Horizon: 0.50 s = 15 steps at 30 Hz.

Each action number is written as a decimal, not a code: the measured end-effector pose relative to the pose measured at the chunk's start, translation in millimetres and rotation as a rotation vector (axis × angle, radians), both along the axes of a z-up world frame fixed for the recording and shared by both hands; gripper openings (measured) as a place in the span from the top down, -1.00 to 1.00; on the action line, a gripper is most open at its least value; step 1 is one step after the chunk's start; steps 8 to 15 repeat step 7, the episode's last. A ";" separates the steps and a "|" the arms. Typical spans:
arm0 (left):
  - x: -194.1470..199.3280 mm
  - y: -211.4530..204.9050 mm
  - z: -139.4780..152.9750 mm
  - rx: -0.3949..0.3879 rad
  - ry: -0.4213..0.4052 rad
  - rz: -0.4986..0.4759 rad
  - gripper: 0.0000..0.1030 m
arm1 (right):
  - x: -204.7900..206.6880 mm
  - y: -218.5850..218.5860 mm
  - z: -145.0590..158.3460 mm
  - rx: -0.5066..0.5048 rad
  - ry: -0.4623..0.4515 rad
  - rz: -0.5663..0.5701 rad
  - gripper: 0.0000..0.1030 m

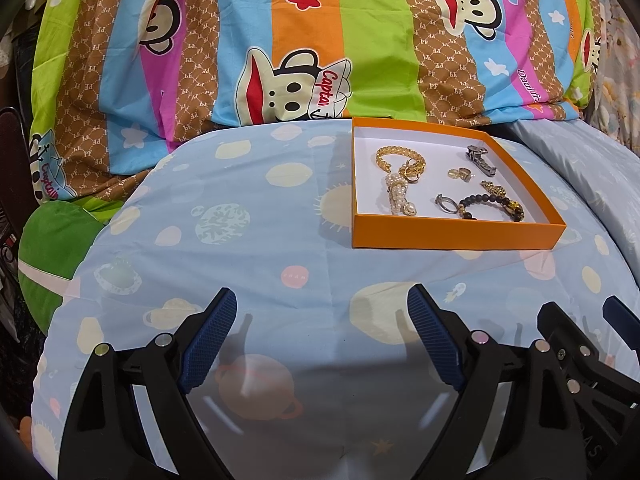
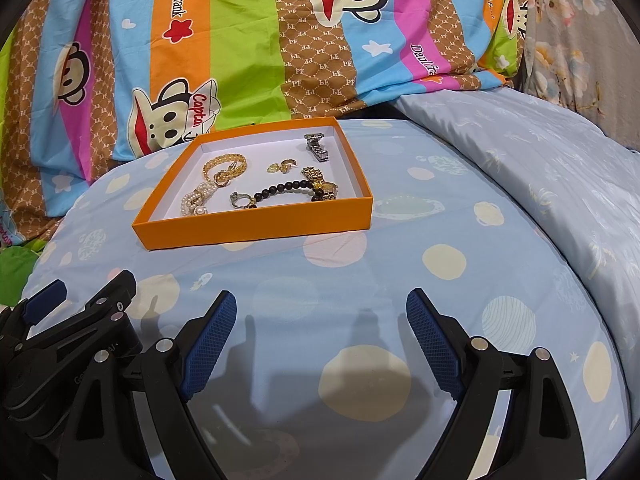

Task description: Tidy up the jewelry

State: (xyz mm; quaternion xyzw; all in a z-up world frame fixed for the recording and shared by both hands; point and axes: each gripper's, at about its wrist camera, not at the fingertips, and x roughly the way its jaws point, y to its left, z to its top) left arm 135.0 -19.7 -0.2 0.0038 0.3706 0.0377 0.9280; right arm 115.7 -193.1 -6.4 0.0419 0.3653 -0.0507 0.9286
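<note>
An orange tray (image 1: 452, 235) with a white inside lies on a light blue bedsheet; it also shows in the right wrist view (image 2: 256, 228). In it lie a gold chain bracelet (image 1: 390, 155) (image 2: 224, 164), a pearl bracelet (image 1: 400, 196) (image 2: 196, 200), a black bead bracelet (image 1: 494, 204) (image 2: 288, 190), a silver ring (image 1: 445, 203) (image 2: 240, 200), gold earrings (image 1: 460, 173) (image 2: 283, 166) and a silver watch piece (image 1: 480, 160) (image 2: 318, 146). My left gripper (image 1: 322, 340) is open and empty, low over the sheet in front of the tray. My right gripper (image 2: 322, 340) is open and empty too, beside the left one.
A striped cartoon-monkey quilt (image 1: 320, 40) (image 2: 280, 40) is piled behind the tray. A pale blue blanket (image 2: 540, 168) lies to the right. A green cushion (image 1: 56, 248) sits at the far left. The right gripper's body shows at the left wrist view's right edge (image 1: 580, 356).
</note>
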 end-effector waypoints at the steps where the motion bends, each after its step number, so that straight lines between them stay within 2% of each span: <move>1: 0.1 -0.1 0.0 0.002 0.000 0.001 -0.65 | 0.3 -0.2 -0.3 -0.001 0.001 -0.001 -0.66; 15: -0.4 -0.3 0.4 -0.003 0.000 -0.001 -0.64 | 0.1 -5.4 0.4 -0.001 -0.002 -0.002 -0.66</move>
